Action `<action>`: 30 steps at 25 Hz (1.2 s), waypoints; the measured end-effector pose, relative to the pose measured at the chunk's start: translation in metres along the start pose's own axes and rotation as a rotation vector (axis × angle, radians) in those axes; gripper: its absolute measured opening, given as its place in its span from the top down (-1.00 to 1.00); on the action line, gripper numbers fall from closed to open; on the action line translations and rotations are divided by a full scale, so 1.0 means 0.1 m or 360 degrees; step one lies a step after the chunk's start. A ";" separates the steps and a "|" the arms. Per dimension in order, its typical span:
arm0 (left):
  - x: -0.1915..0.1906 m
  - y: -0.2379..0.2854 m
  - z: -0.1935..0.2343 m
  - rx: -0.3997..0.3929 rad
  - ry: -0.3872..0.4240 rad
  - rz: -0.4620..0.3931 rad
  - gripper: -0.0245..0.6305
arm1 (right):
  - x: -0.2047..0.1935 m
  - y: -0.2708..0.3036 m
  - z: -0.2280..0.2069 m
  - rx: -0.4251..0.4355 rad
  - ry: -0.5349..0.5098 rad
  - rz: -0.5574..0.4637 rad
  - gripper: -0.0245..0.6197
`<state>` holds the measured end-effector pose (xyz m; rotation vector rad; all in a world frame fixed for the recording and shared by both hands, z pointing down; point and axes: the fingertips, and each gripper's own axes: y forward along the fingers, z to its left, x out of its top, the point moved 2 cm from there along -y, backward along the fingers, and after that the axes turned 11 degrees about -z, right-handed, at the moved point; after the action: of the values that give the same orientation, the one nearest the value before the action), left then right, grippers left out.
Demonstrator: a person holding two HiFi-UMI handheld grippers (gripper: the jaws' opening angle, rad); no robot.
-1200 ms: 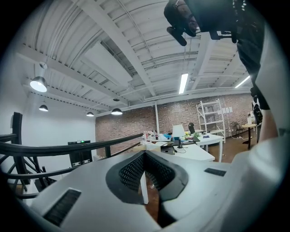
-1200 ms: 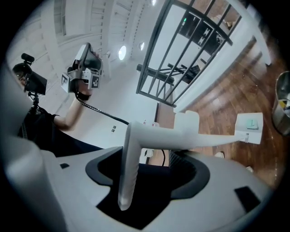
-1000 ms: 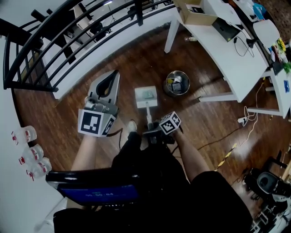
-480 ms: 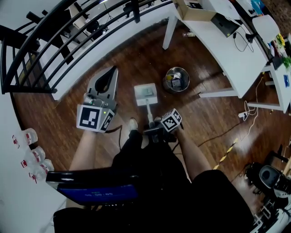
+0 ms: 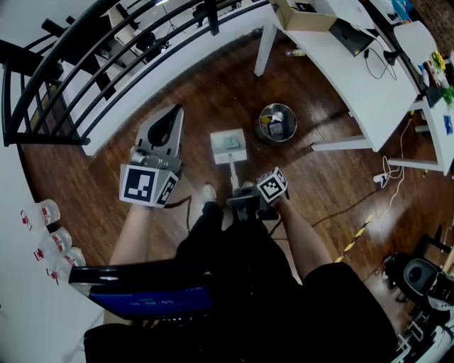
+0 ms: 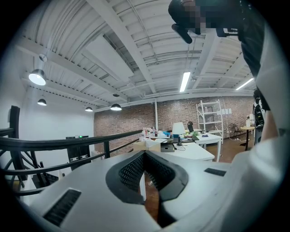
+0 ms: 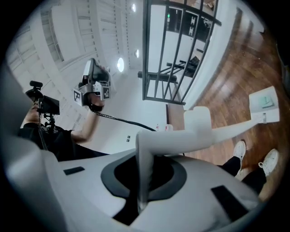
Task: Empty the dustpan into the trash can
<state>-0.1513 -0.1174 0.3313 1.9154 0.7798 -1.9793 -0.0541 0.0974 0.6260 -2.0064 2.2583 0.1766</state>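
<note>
Under me runs a dark wooden floor [image 5: 213, 92]. A black railing [image 5: 85, 49] curves along its far left side. On my right stands a white table [image 5: 355, 78], with an open cardboard box [image 5: 298, 18] on it and a dark flat device [image 5: 349, 33] just beside the box. Three small clear bottles [image 5: 46, 213] sit in a row at my far left. A white power strip [image 5: 386, 179] lies on the boards near the table, and a thin cable [image 5: 340, 209] and a strip of yellow-and-black tape [image 5: 352, 241] lie closer to me. My white shoe [image 5: 206, 193] shows below. A blue screen [image 5: 152, 301] glows close under my view. Far off I see a brick wall [image 6: 131, 124], round hanging lamps [image 6: 37, 77] and a white shelf rack [image 6: 208, 115].
</note>
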 end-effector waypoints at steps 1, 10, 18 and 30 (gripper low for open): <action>0.00 -0.01 0.00 0.0002 0.0000 0.0001 0.91 | 0.01 0.01 0.01 0.0007 0.0000 -0.0012 0.84; 0.00 -0.11 0.03 0.0028 -0.0021 0.0011 0.91 | -0.01 0.01 0.02 0.0002 -0.0060 -0.0003 0.86; -0.10 -0.31 0.14 0.0082 -0.0165 0.0072 0.89 | 0.07 -0.05 0.06 0.0023 -0.0075 -0.0095 0.85; -0.31 -0.58 0.26 0.0036 -0.0292 0.0156 0.82 | 0.04 -0.05 0.34 0.0050 -0.0107 -0.0110 0.84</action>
<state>-0.2018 -0.0897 0.3717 1.7185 0.6062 -2.0749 -0.0490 0.0988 0.5913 -2.0276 2.1351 0.1984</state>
